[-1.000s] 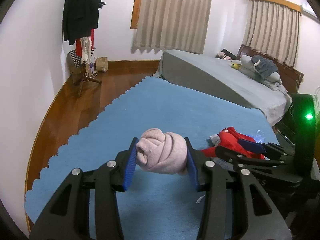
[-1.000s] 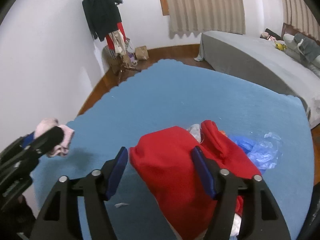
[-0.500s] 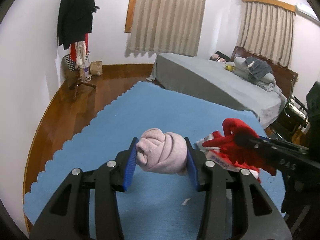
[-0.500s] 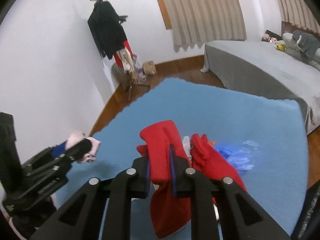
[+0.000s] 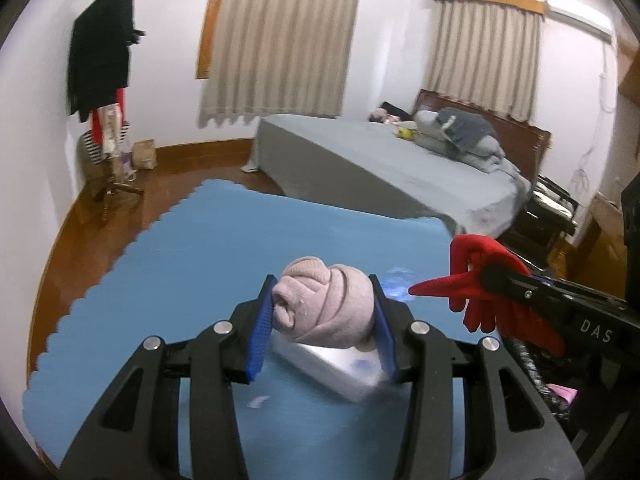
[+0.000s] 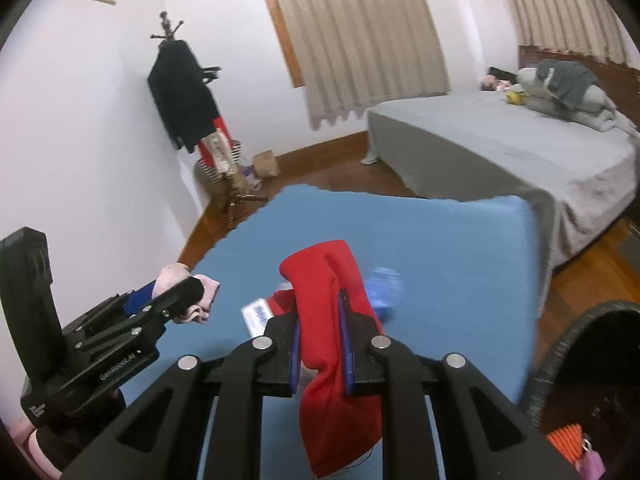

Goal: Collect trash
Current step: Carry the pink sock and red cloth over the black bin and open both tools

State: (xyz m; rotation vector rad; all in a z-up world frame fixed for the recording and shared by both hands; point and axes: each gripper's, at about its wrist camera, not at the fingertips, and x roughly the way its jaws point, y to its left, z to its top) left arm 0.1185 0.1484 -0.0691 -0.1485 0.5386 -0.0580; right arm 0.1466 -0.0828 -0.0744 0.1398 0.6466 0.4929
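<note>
My left gripper (image 5: 324, 320) is shut on a rolled pink sock (image 5: 326, 306), held above the blue mat (image 5: 224, 248). In the right wrist view that same left gripper (image 6: 188, 296) shows at the lower left with the pink sock (image 6: 174, 276). My right gripper (image 6: 322, 338) is shut on a red sock (image 6: 332, 320) that hangs down between its blue pads (image 6: 347, 344). The red sock (image 5: 476, 276) also appears at the right of the left wrist view. A white packet (image 5: 332, 368) with blue print lies on the mat below the pink sock; it shows as a white packet (image 6: 258, 314) in the right view too.
A crumpled blue plastic bag (image 6: 382, 292) lies on the mat beyond the red sock. A dark round bin (image 6: 592, 384) stands at the lower right. A grey bed (image 5: 380, 160) fills the far right, and a coat stand (image 5: 108, 92) is in the left corner on the wooden floor.
The right gripper closed on the red sock and lifted it off the mat. Both grippers rose and moved, so the white packet now shows under the pink sock.
</note>
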